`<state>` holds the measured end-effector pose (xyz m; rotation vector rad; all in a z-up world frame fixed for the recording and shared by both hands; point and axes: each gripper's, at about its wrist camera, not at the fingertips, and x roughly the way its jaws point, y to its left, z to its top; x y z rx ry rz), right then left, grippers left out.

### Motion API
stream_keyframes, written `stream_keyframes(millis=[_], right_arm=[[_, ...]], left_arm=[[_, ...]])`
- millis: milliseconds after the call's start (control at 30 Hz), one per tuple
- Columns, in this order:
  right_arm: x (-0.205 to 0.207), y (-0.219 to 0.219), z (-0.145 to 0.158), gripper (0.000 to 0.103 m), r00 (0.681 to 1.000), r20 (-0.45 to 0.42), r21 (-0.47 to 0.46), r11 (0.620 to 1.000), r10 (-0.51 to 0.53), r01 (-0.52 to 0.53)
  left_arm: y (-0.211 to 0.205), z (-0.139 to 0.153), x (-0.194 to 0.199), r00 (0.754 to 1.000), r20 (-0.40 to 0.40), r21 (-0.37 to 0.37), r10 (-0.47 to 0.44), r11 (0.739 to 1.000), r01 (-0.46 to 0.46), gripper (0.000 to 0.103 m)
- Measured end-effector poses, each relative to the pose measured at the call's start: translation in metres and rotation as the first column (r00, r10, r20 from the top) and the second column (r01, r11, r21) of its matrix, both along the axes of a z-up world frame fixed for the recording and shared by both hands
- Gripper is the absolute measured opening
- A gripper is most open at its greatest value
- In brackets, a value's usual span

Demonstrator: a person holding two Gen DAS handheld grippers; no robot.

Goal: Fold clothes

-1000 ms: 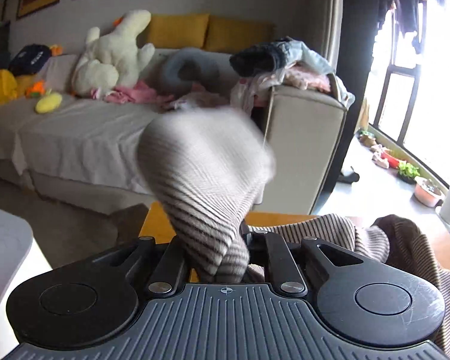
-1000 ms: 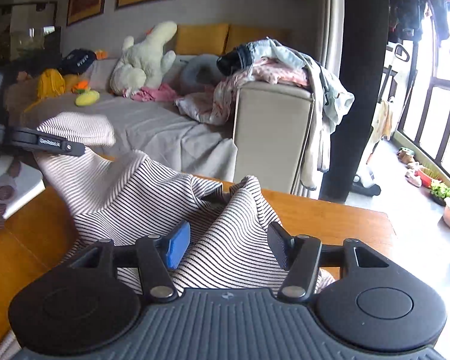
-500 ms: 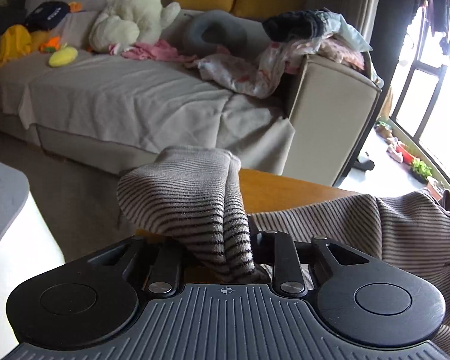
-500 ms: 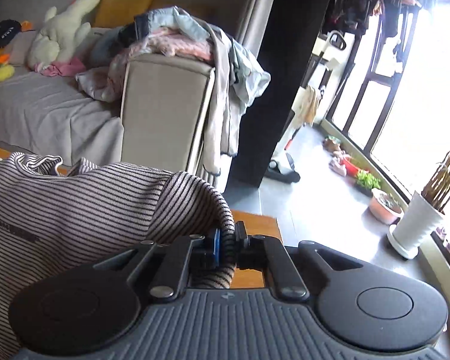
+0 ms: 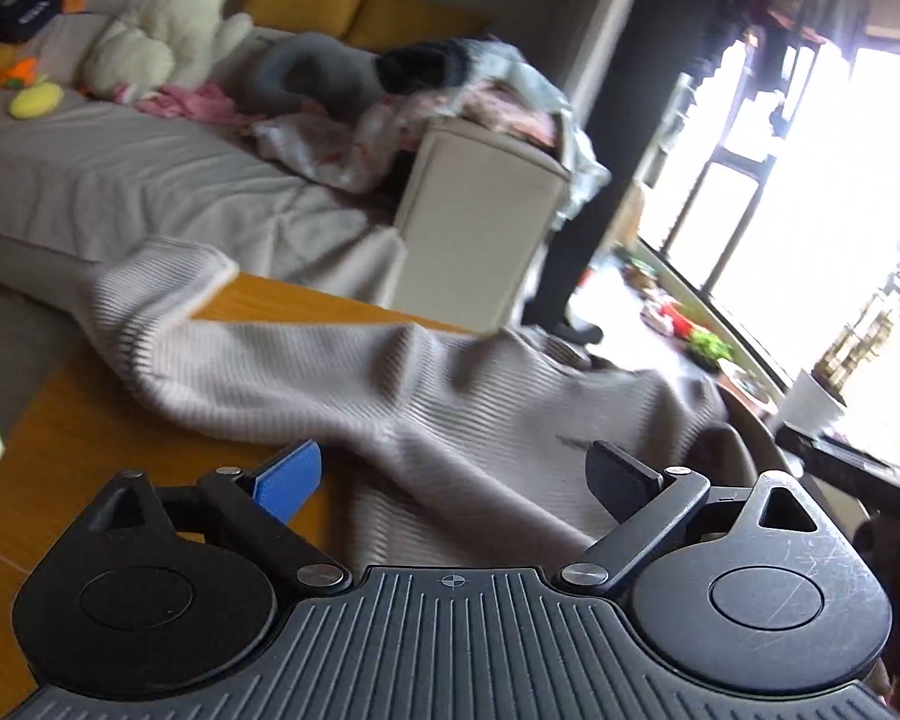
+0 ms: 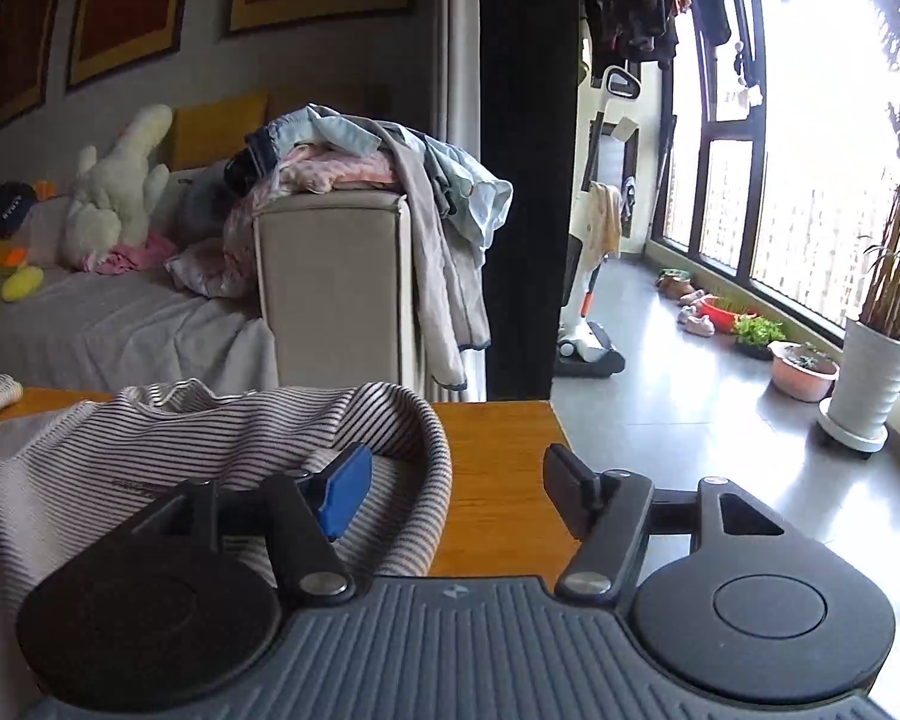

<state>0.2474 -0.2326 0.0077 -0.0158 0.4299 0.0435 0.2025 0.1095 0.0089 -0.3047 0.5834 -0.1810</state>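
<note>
daylight from tall windows (image 6: 810, 192) floods a living room at 2 o'clock, and a grey sofa (image 5: 150, 180) heaped with plush toys and loose laundry runs along the wall from 10 to 12 o'clock. nearer, a wooden table (image 6: 498, 468) carries the striped garment (image 5: 426, 396), which lies spread across the top, one sleeve (image 5: 150, 300) reaching out toward 10 o'clock to the table's far edge.

the left gripper (image 5: 456, 480) has just been opening and its jaws now stand wide apart, the blue pad at 9 o'clock and the black one at 3 o'clock; the cloth lies below and between them, and neither pad presses on it.

the right gripper (image 6: 456, 492) has likewise just been opening (its jaws stand apart, though less widely). its blue pad hovers over the garment's rounded, folded edge (image 6: 432, 456) at 10 o'clock, the black pad over bare wood, and the fabric is not pinched. a white plant pot (image 6: 870, 384) stands on the floor by the windows at 3 o'clock.
</note>
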Motion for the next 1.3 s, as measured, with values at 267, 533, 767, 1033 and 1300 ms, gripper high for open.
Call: stream_keyframes(millis=[267, 533, 767, 1033, 1300], right_arm=[[-0.08, -0.014, -0.012, 0.076, 0.989, 0.061, 0.166, 0.976, 0.132, -0.14], [-0.06, -0.002, -0.02, 0.079, 0.985, 0.143, 0.216, 0.968, 0.096, -0.126], [-0.062, -0.028, -0.038, 0.085, 0.993, -0.076, 0.377, 0.925, 0.09, -0.054], [-0.101, -0.018, -0.045, 0.085, 0.972, -0.192, 0.307, 0.949, 0.139, -0.075], [-0.15, 0.007, -0.04, 0.085, 0.95, -0.242, 0.14, 0.976, 0.199, -0.169]], left_arm=[[-0.045, -0.022, -0.02, 0.99, 0.053, 0.106, -0.13, 0.987, 0.124, 0.103], [-0.059, -0.021, -0.034, 0.987, 0.078, 0.206, -0.138, 0.971, 0.12, 0.103], [-0.05, -0.029, -0.028, 0.986, -0.075, 0.159, -0.148, 0.974, 0.159, 0.103], [-0.05, -0.03, -0.054, 0.981, -0.067, 0.202, -0.18, 0.961, 0.19, 0.103], [-0.046, -0.03, -0.08, 0.978, -0.081, 0.212, -0.192, 0.955, 0.206, 0.103]])
